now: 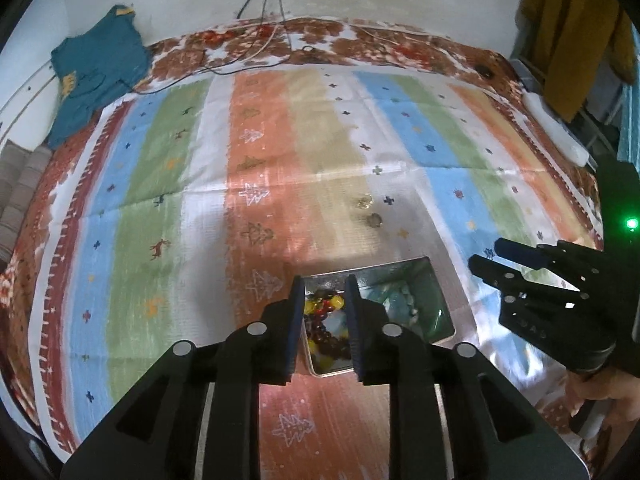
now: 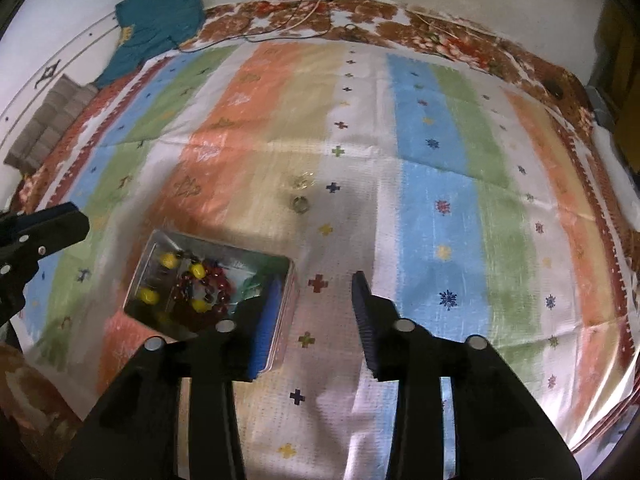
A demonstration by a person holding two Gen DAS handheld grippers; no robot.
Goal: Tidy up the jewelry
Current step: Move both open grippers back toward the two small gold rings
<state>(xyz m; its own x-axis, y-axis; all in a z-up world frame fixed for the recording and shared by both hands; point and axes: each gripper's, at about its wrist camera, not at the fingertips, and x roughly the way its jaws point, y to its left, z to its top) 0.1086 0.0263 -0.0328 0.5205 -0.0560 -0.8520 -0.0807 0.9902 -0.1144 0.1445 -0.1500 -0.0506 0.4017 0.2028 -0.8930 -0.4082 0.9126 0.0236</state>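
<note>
An open metal tin (image 1: 438, 280) (image 2: 224, 245) lies on the striped cloth. It holds a dark red and yellow bead piece (image 1: 320, 306) (image 2: 204, 286) and some pale items. My left gripper (image 1: 325, 288) hovers over the tin's left half, open, with only the beads showing through the gap. My right gripper (image 2: 317, 280) is open just right of the tin, its left finger over the tin's rim, nothing between its fingers. Beyond the tin two small rings lie on the cloth: a clear one (image 1: 365, 201) (image 2: 303, 181) and a darker one (image 1: 375, 220) (image 2: 300, 204).
The striped cloth (image 1: 256, 168) covers a bed. At the far left lies a teal garment (image 1: 96, 76), with cables (image 1: 256, 52) along the far edge. A yellow garment (image 1: 576, 32) hangs at the right above a white power strip (image 1: 556, 128). A hand (image 1: 600, 392) holds the right gripper.
</note>
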